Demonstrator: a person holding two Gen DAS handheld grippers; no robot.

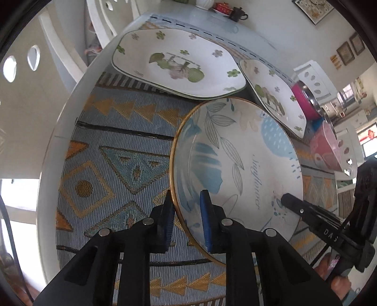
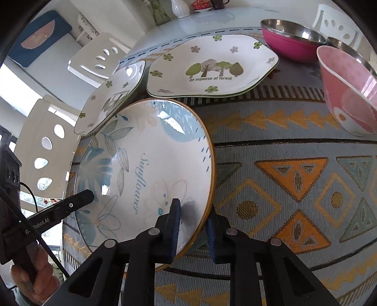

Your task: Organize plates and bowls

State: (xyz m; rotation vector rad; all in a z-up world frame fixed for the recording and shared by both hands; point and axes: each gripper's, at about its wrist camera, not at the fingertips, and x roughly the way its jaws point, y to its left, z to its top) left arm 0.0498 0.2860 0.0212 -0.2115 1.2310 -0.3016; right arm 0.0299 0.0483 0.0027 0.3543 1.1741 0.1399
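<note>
A round blue-leaf plate [image 1: 238, 164] with a gold rim and the word "Sunflower" is held tilted above the patterned mat, also in the right wrist view [image 2: 146, 164]. My left gripper [image 1: 187, 211] is shut on its left rim. My right gripper [image 2: 193, 221] is shut on its right rim; its finger also shows in the left wrist view [image 1: 297, 207]. Two white forest-print plates lie behind: a larger one [image 2: 212, 68] and a smaller one [image 2: 110, 98], whose edge the round plate overlaps.
A pink steel-lined bowl [image 2: 289, 40] and a pink patterned bowl [image 2: 351, 94] stand at the back right. White chairs [image 2: 47, 146] stand at the table's left. A vase and a teapot [image 1: 238, 14] stand at the far end.
</note>
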